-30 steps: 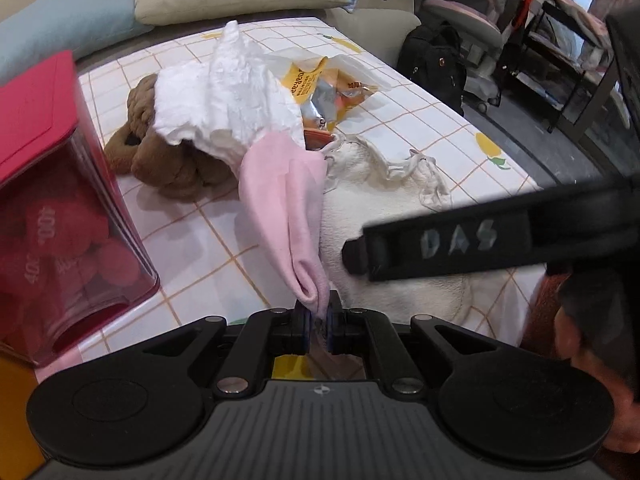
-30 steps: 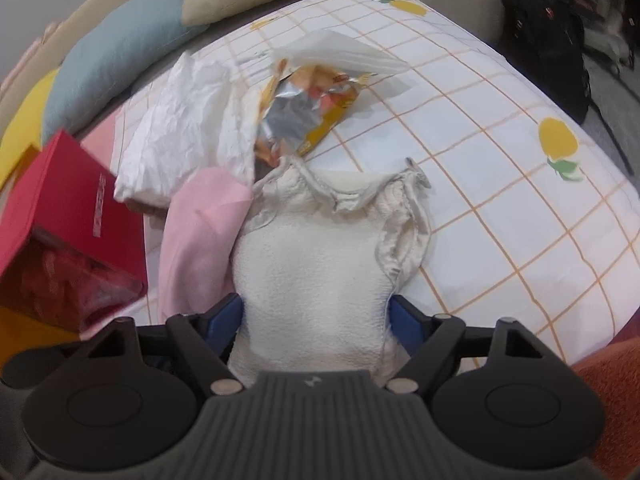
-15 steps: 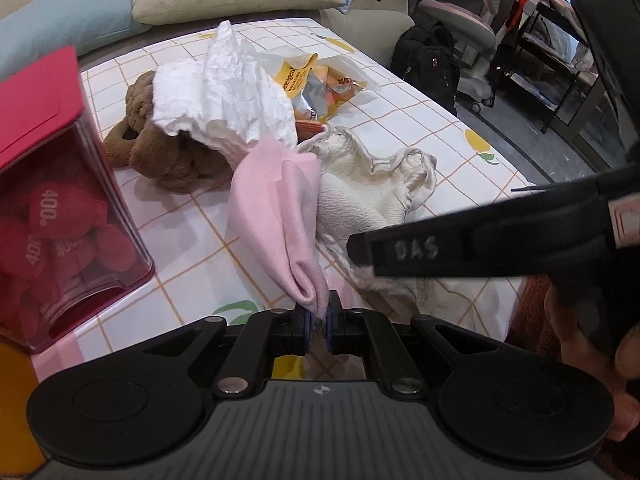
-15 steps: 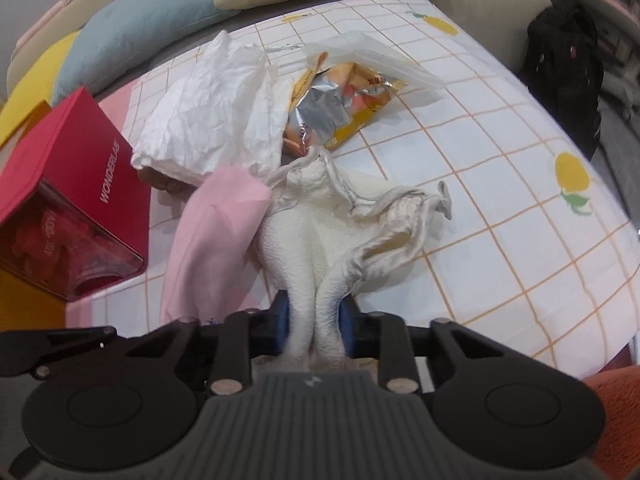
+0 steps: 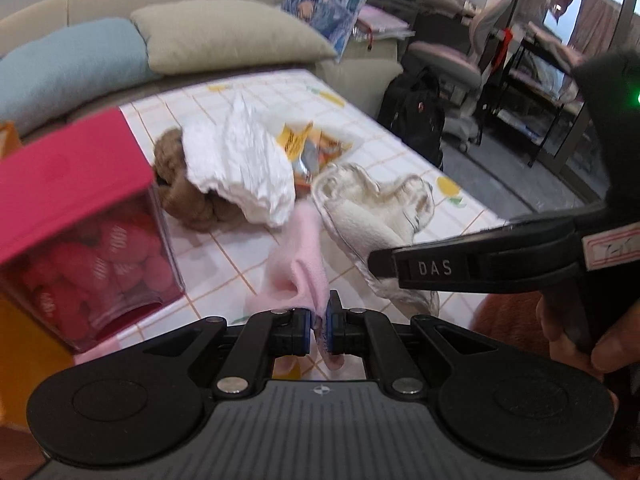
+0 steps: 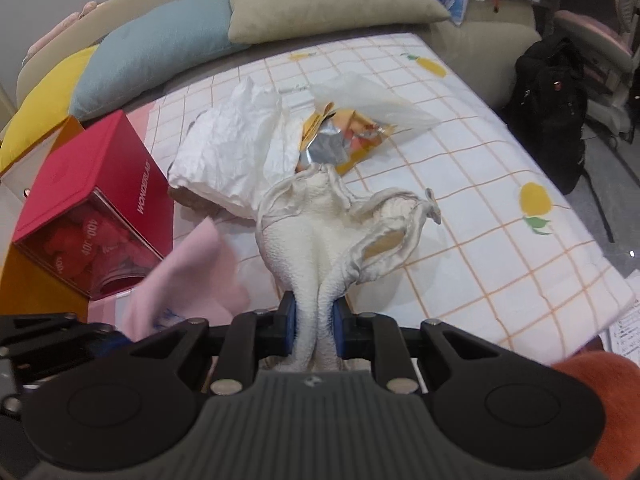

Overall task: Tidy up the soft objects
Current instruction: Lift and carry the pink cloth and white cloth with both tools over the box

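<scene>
The left gripper (image 5: 317, 320) has its jaws pinched nearly together on a fold of the pink cloth (image 5: 298, 264), which trails up from the blue pads toward the heap in the middle of the checked sheet (image 6: 460, 168). The right gripper (image 6: 313, 326) has just been closing its jaws, and they now squeeze a bunched neck of the cream cloth (image 6: 320, 236); the rest of that cloth fans out ahead of it, lifted and creased, its hemmed edge curling to the right. In the left view the right gripper's black finger (image 5: 460, 268), marked DAS, crosses in front of the cream cloth, with a person's hand (image 5: 576, 336) on the handle at the right edge. Behind both cloths lies crumpled white paper (image 6: 228, 152), partly draped over a brown plush toy (image 5: 188, 200), and just right of the paper sits an orange foil snack bag (image 6: 340, 144) under a clear plastic sheet (image 6: 372, 100). A red box (image 6: 96, 188) with a clear front full of red pieces stands at the left edge of the sheet. Blue (image 6: 156, 52), beige (image 6: 328, 0) and yellow (image 6: 44, 100) cushions line the sofa behind, and a black backpack (image 6: 552, 112) rests on the floor to the right.
</scene>
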`<state>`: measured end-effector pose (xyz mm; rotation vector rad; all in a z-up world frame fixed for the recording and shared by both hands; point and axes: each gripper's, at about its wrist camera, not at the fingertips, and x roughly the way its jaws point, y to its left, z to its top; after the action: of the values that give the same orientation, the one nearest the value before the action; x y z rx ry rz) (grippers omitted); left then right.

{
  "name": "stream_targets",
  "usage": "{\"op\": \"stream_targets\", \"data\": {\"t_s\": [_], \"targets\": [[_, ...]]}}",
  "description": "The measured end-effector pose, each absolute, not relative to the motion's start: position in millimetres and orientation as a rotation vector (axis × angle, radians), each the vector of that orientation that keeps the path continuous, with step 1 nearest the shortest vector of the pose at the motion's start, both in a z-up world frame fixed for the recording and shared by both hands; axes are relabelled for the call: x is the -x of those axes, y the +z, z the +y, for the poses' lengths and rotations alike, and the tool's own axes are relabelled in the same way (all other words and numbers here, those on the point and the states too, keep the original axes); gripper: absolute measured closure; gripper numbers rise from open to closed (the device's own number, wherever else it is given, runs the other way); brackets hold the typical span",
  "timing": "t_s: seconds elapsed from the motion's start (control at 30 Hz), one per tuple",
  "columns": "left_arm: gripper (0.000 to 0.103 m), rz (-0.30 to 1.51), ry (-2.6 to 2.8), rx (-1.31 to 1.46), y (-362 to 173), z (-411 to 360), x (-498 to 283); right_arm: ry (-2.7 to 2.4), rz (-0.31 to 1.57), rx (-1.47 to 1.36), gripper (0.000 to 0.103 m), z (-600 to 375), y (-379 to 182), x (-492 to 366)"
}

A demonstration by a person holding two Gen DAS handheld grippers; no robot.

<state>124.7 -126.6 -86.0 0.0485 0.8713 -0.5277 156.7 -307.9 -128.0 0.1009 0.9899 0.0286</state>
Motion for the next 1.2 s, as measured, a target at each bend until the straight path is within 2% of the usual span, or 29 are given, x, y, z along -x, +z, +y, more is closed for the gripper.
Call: {"op": "stream_targets", "data": {"t_s": [0.7,1.2], "targets": [[0.097,0.556,-0.374,-0.043,11,-42,-63,0.244,0.737,-0.008,0.086,-237,-38,-102],[0.097,0.505,-0.105,-0.041,18,40,-83,0.536,0.67,0.195,0.086,-119,-25,-127]]}}
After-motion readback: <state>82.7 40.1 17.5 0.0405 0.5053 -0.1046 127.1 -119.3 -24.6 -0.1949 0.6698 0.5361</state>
